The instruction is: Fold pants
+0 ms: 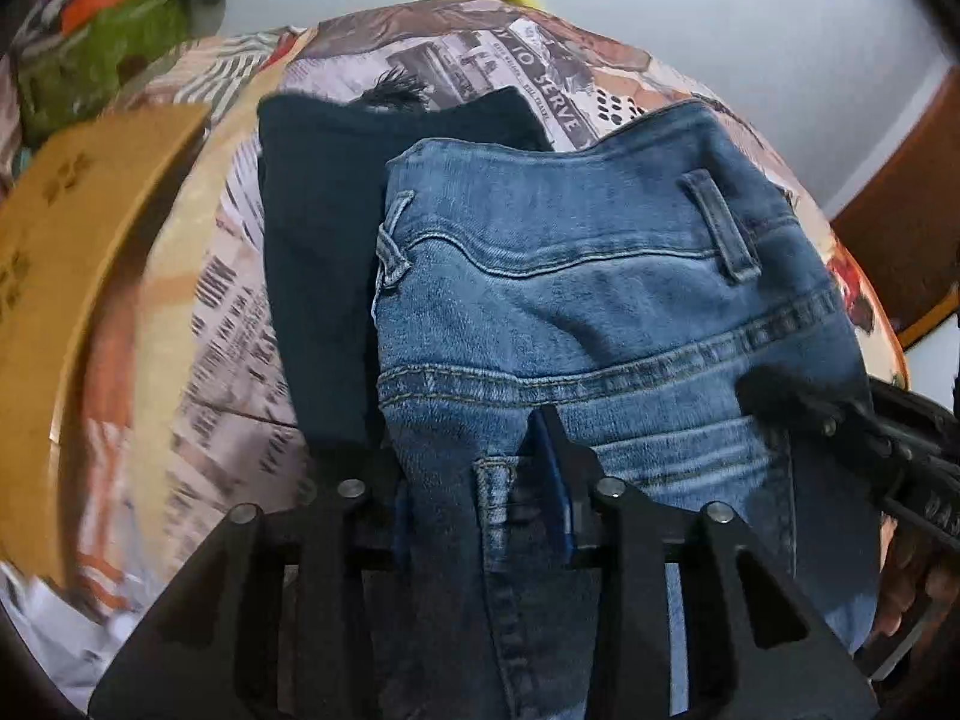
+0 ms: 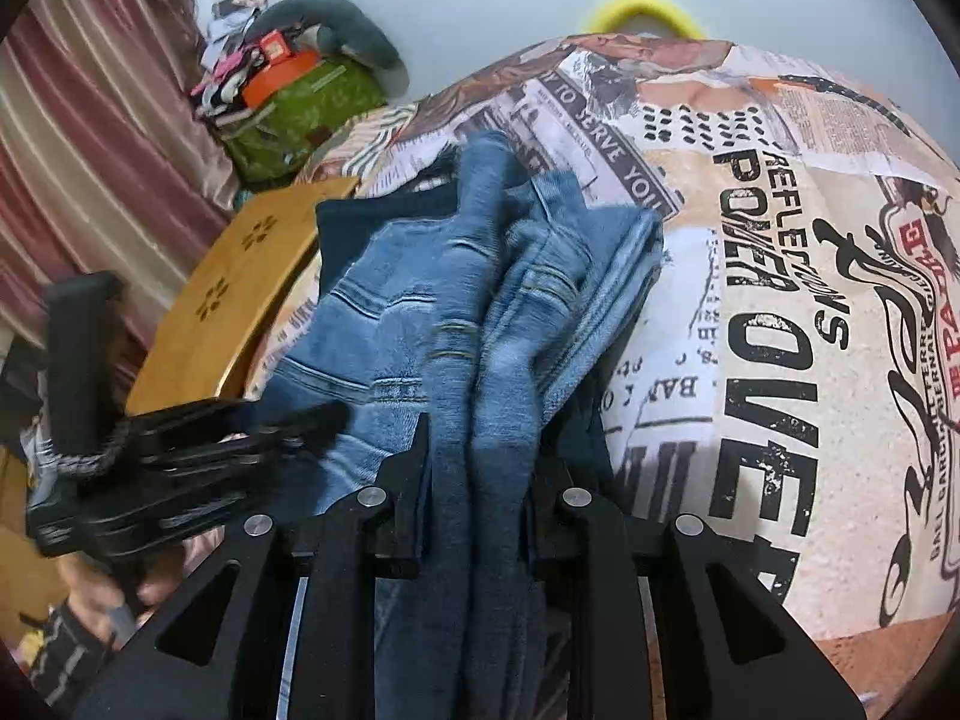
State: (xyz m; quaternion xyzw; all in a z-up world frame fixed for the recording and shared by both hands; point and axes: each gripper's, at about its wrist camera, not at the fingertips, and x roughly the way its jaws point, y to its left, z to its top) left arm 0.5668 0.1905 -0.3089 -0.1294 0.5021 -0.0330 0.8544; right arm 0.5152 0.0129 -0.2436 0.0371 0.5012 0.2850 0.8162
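Wooden board [image 1: 66, 276]: at 9 o'clock in the left wrist view, lying on the printed cover at its left edge; paw-shaped cut-outs visible.
Dark garment [image 1: 318, 252]: navy cloth lying flat on the cover, directly left of and partly under the jeans.
Jeans [image 1: 600, 312]: blue denim, centre of the left wrist view, waistband and belt loop toward 12 o'clock; the body rests over the dark garment and the cover.
Left gripper [image 1: 486, 480]: at 6 o'clock of its own view; fingers closed narrowly on a fold of the jeans beside a seam.
Right gripper [image 2: 480, 468]: at 6 o'clock of its own view; fingers narrow, clamped on a bunched stack of denim layers. In the left wrist view it appears at 3 o'clock, touching the right edge of the jeans.
Printed cover [image 2: 780, 300]: newspaper-pattern fabric spread beneath everything, filling the 1 to 4 o'clock area of the right wrist view.
Green box [image 2: 300, 114]: at 10 o'clock in the right wrist view, beyond the board, well apart from the jeans.
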